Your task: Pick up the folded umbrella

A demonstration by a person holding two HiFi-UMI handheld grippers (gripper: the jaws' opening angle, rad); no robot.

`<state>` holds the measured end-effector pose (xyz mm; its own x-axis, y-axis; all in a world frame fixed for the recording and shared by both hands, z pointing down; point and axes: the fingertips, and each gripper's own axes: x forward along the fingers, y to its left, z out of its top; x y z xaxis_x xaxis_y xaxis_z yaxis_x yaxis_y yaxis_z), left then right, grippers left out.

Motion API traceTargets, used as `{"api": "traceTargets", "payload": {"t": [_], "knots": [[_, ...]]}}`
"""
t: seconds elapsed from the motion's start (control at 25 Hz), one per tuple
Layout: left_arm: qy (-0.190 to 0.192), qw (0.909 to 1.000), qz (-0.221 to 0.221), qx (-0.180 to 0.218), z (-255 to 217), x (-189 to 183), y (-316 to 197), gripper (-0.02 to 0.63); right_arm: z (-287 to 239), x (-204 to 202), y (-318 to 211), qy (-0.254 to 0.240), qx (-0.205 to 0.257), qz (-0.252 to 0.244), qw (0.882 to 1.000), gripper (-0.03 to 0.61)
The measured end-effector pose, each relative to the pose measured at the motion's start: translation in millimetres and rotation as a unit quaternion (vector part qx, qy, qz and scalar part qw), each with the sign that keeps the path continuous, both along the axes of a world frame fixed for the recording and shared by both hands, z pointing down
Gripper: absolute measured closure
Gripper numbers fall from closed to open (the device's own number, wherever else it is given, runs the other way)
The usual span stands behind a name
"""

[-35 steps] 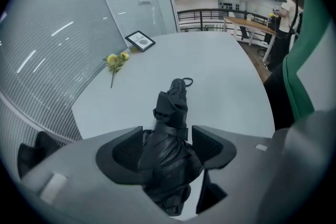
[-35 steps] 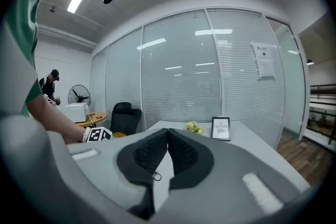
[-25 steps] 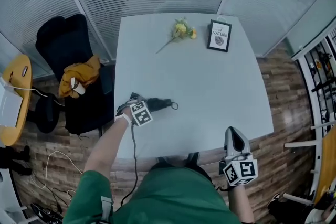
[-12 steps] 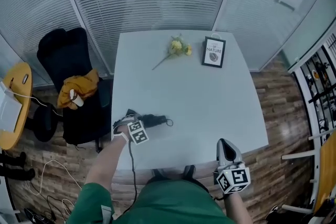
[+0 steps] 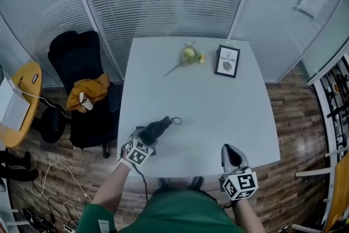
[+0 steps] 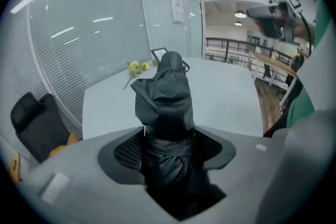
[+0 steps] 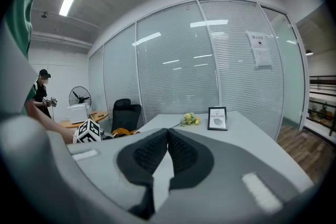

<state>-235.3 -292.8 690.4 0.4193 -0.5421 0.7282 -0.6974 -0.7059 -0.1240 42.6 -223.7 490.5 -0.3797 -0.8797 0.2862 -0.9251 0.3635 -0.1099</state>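
Observation:
The folded black umbrella (image 5: 158, 127) is clear of the white table (image 5: 218, 112) at its near left part, tilted with its strap end pointing away from me. My left gripper (image 5: 146, 137) is shut on its near end. In the left gripper view the umbrella (image 6: 165, 94) fills the gap between the pads (image 6: 126, 152), and the jaws have just been closing on it. My right gripper (image 5: 232, 153) hovers at the table's near right edge with nothing in it. In the right gripper view its jaws (image 7: 168, 135) meet at the tips.
A yellow flower sprig (image 5: 189, 55) and a framed picture (image 5: 227, 61) stand at the table's far side. A black office chair (image 5: 82, 82) with an orange cloth (image 5: 87, 93) is left of the table, beside a small yellow round table (image 5: 22, 101). Glass walls with blinds surround the room.
The umbrella lay flat on the table with the left gripper at its near end. Now it is raised and tilted in the left gripper's grip. The right gripper has stayed put.

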Motion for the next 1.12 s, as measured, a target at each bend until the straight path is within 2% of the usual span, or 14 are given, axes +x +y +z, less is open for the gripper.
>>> {"api": "traceTargets", "payload": {"t": [0.16, 0.28, 0.36, 0.56, 0.76, 0.84, 1.12], "knots": [[0.109, 0.9931, -0.042, 0.0, -41, 20, 14, 0.322, 1, 3, -6, -0.007, -0.004, -0.018, 1.0, 0.575], [0.19, 0.9788, -0.076, 0.003, -70, 35, 18, 0.322, 2, 9, -9, -0.012, -0.006, -0.027, 1.0, 0.575], [0.23, 0.9682, -0.098, 0.013, -90, 41, 19, 0.322, 2, 15, -12, -0.012, -0.006, -0.033, 0.999, 0.575], [0.291, 0.9457, -0.136, 0.049, -143, 49, 19, 0.324, -1, 27, -23, -0.016, -0.003, -0.04, 0.999, 0.575], [0.373, 0.9136, -0.139, 0.082, -200, 59, 25, 0.324, -9, 34, -31, -0.021, 0.012, -0.052, 0.998, 0.575], [0.393, 0.9036, -0.14, 0.099, -220, 65, 28, 0.324, -13, 38, -35, -0.024, 0.018, -0.056, 0.998, 0.575], [0.412, 0.8907, -0.137, 0.137, -267, 71, 36, 0.322, -36, 42, -52, -0.031, 0.042, -0.067, 0.996, 0.575]]}}
